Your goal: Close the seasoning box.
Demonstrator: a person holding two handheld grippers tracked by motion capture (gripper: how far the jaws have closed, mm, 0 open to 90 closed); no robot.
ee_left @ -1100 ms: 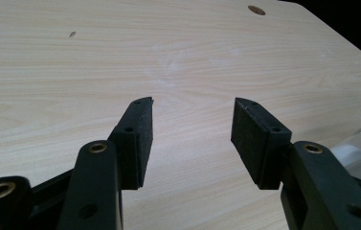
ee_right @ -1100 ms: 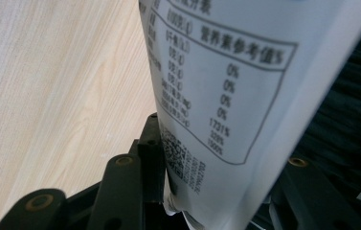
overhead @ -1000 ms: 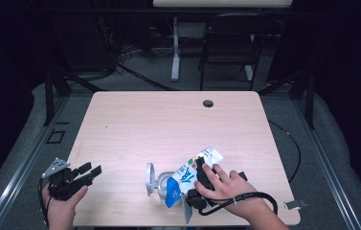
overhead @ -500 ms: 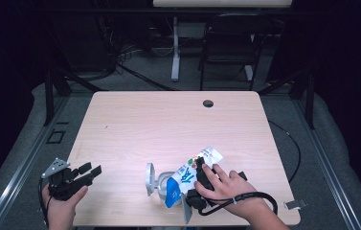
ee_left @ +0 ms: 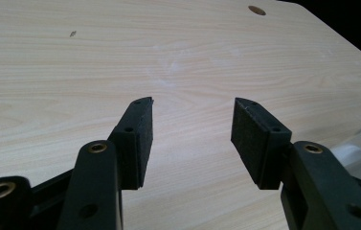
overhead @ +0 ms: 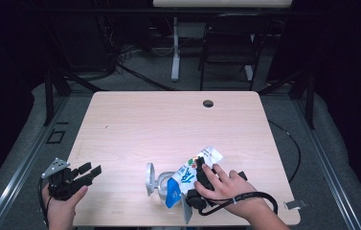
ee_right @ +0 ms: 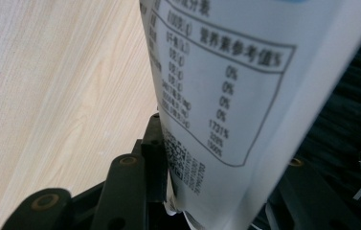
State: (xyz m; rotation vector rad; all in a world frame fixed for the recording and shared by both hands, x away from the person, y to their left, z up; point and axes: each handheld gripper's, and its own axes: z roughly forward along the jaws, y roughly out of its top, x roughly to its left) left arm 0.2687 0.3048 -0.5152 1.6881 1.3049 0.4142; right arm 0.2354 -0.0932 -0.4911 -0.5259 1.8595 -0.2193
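A white and blue pouch with a printed nutrition table stands tilted near the table's front edge. My right gripper is shut on it, and its jaws have just been closing on the pouch between them. In the right gripper view the left pad presses on the pouch's side, and the pouch hides the other pad. Just left of the pouch sits a clear glass jar with its round lid on edge. My left gripper rests at the front left corner, open with nothing between its pads.
The light wooden table has a small round cable hole near its far edge. A black cable loops around the right wrist. Beyond the table stand a dark chair and a white desk leg.
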